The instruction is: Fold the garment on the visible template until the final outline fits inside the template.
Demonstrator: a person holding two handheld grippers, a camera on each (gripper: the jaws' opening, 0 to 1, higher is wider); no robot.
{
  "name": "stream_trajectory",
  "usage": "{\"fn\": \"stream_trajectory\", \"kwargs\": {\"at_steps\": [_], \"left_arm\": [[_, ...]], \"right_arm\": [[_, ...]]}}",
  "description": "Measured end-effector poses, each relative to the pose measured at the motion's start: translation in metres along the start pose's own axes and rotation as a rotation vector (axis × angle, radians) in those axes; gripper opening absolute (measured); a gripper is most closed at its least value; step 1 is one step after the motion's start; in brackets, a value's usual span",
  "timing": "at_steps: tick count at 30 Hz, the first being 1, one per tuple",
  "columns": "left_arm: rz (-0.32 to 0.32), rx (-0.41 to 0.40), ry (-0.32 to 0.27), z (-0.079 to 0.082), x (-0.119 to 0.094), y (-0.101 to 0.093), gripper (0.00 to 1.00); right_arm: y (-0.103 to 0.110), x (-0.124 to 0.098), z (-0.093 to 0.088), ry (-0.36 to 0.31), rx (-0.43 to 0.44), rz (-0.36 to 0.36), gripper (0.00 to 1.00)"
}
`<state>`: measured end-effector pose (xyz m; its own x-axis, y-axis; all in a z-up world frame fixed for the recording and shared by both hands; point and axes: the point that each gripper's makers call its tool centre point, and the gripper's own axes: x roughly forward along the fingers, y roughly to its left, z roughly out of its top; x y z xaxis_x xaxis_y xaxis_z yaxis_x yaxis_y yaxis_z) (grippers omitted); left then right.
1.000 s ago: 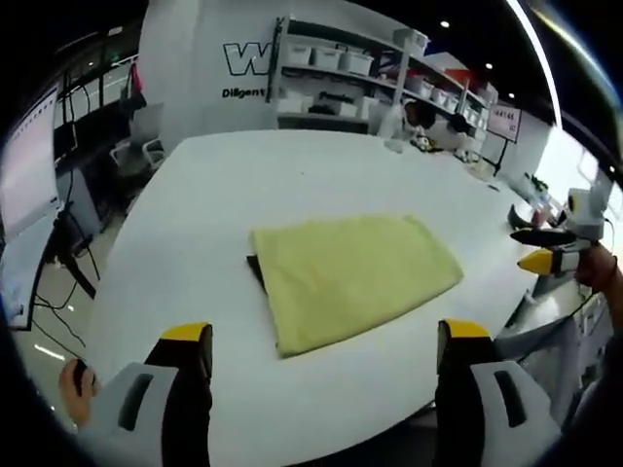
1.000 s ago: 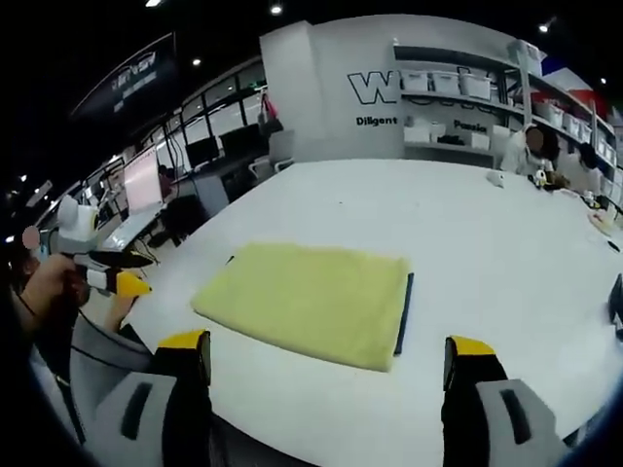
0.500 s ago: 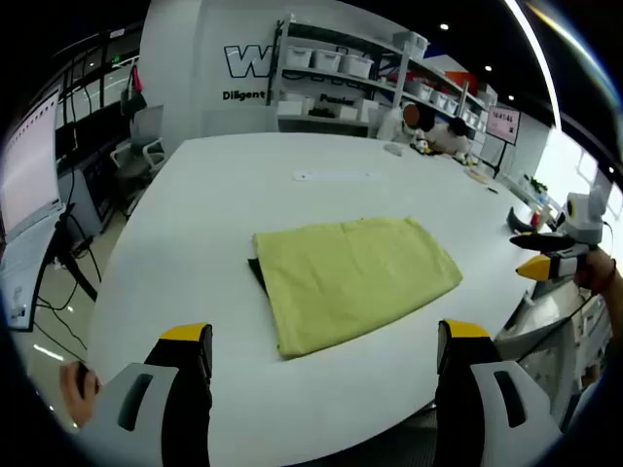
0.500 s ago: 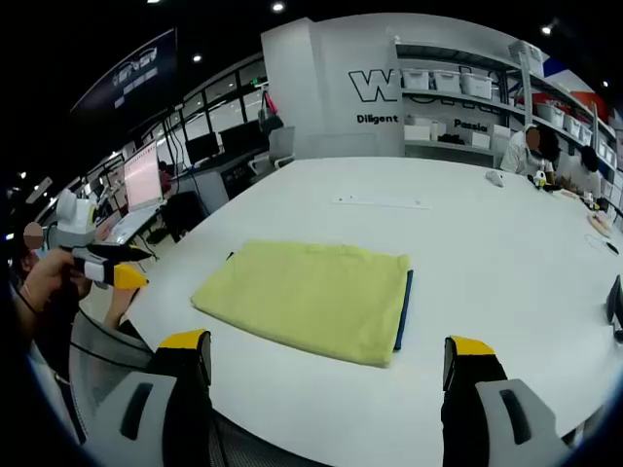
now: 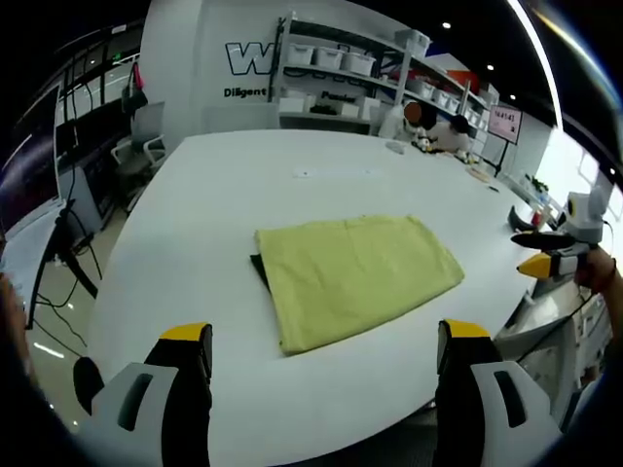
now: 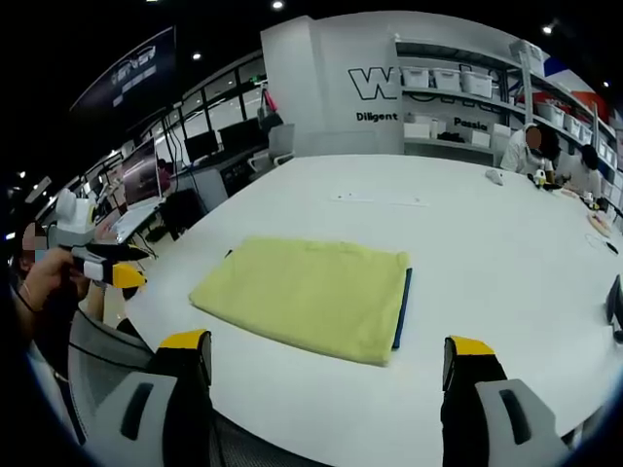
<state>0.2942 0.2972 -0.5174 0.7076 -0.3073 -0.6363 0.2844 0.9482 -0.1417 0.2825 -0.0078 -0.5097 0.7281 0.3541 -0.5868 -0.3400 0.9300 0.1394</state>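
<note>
Here, in the left gripper view, the folded garment (image 5: pixel 355 275) lies mid-frame on the white table (image 5: pixel 243 185), a dark template (image 5: pixel 258 269) edge peeking out at its left side. The left gripper (image 5: pixel 321 341) has jaws wide, holding nothing, at frame bottom. Bare tabletop surrounds the cloth. The right gripper (image 5: pixel 540 251) hovers at the right edge, off the table; whether it grips anything, I cannot tell from here.

In the right gripper view, the garment (image 6: pixel 307 292) sits centre, a template (image 6: pixel 400 306) strip along its right edge. The right gripper (image 6: pixel 326 352) has jaws wide and empty. The left gripper (image 6: pixel 115 268) hangs at far left.

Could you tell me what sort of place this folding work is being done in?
Probably an open-plan company workshop or lab: a large white table, wall shelves of storage bins, company lettering, and desks with monitors.
</note>
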Motion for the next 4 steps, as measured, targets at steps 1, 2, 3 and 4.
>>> {"fn": "stream_trajectory", "kwargs": {"at_steps": [1,2,3,4], "left_arm": [[0.000,0.000,0.001,-0.0002,0.0001,0.0000,0.97],[-0.001,0.000,0.000,-0.0003,0.0001,-0.0002,0.97],[-0.002,0.001,0.003,-0.0008,0.0001,-0.0005,0.97],[-0.003,0.001,0.004,-0.0011,0.0001,-0.0009,0.97]], "right_arm": [[-0.0001,0.0001,-0.0001,0.000,0.000,0.000,0.98],[-0.0001,0.0002,-0.0002,0.001,0.000,0.001,0.98],[-0.0003,0.0004,-0.0006,0.002,0.001,0.002,0.98],[-0.0008,0.0007,-0.0012,0.005,0.001,0.001,0.98]]}}
